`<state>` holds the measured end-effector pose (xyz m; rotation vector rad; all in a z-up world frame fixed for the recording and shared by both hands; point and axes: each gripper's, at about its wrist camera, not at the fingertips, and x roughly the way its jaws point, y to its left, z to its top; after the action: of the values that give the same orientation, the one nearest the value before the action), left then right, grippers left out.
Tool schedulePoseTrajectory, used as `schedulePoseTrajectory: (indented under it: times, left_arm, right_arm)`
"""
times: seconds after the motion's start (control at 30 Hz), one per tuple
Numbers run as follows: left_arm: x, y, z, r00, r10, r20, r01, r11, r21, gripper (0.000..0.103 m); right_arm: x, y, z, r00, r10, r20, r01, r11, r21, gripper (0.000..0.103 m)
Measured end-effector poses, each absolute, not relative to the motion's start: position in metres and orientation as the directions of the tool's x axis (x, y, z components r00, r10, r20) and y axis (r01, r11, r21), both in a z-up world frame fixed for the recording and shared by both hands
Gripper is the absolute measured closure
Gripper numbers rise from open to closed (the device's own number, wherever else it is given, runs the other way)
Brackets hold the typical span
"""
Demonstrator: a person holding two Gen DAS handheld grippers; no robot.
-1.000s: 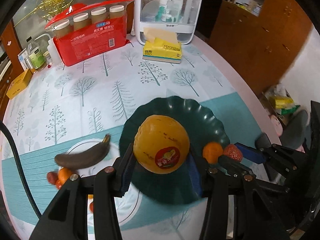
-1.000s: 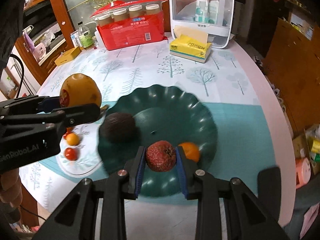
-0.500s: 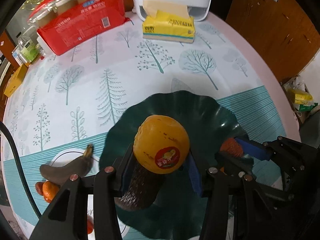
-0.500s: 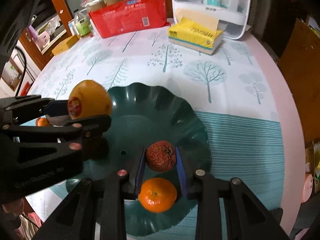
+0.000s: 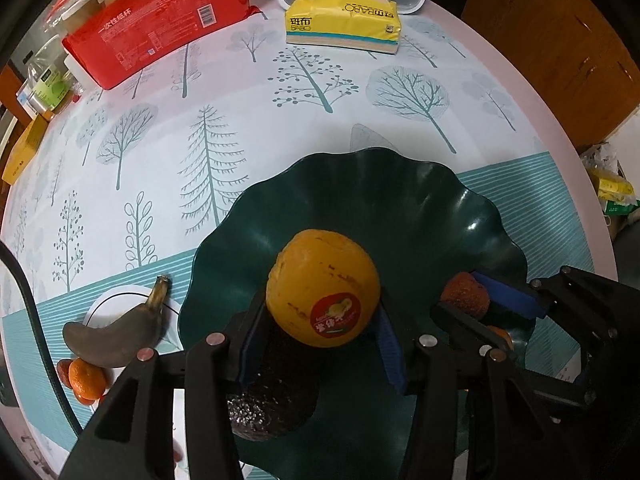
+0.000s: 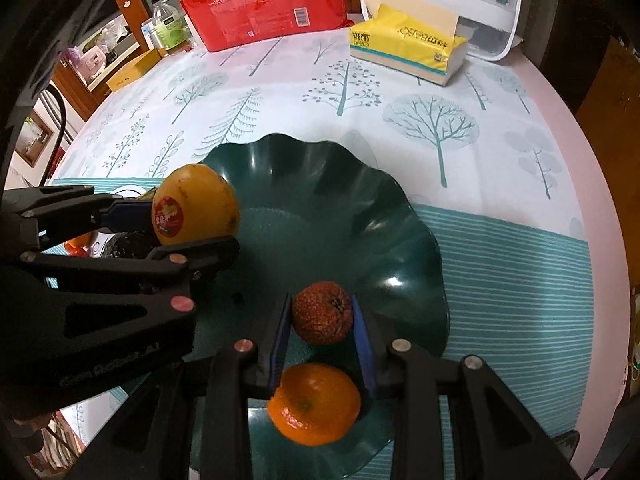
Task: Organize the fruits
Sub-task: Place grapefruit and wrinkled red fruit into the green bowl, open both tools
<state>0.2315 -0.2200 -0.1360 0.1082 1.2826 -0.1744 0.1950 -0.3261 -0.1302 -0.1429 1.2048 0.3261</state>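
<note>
while opening, left gripper (image 5: 320, 340) (around orange (image 5: 323, 288))

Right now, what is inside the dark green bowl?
In the green bowl lie a tangerine and a dark avocado. The left gripper, jaws opening, has a yellow stickered fruit over it; the right gripper holds a reddish fruit. The grippers cover part of the floor.

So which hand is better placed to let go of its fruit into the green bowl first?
Left, probably. The left tongs are already opening around the big yellow fruit over the green bowl. The right tongs grip the red fruit.
</note>
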Motion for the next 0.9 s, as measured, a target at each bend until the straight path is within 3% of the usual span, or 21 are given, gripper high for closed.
schedulePoseTrajectory:
  times: [0.07, 0.13, 0.2, 0.3, 0.9]
  left_arm:
    - [0.231, -0.221, -0.135, 0.274, -0.073, -0.959, 0.192, 0.981, -0.020, 0.049]
    - [0.230, -0.220, -0.132, 0.282, -0.077, -0.956, 0.185, 0.982, -0.024, 0.034]
    - [0.229, -0.219, -0.127, 0.294, -0.080, -0.953, 0.179, 0.983, -0.028, 0.031]
    - [0.227, -0.217, -0.122, 0.301, -0.082, -0.950, 0.173, 0.984, -0.031, 0.030]
    - [0.191, -0.209, -0.087, 0.366, -0.087, -0.927, 0.128, 0.991, -0.043, 0.028]
  right_arm:
    - [0.195, -0.327, -0.131, 0.311, 0.175, -0.934, -0.315, 0.946, 0.072, 0.071]
    - [0.194, -0.328, -0.129, 0.310, 0.179, -0.934, -0.310, 0.947, 0.078, 0.069]
    - [0.193, -0.329, -0.127, 0.315, 0.186, -0.931, -0.311, 0.947, 0.084, 0.063]
    - [0.189, -0.330, -0.122, 0.329, 0.191, -0.925, -0.309, 0.947, 0.086, 0.057]
    - [0.174, -0.334, -0.102, 0.364, 0.198, -0.910, -0.310, 0.947, 0.082, 0.057]
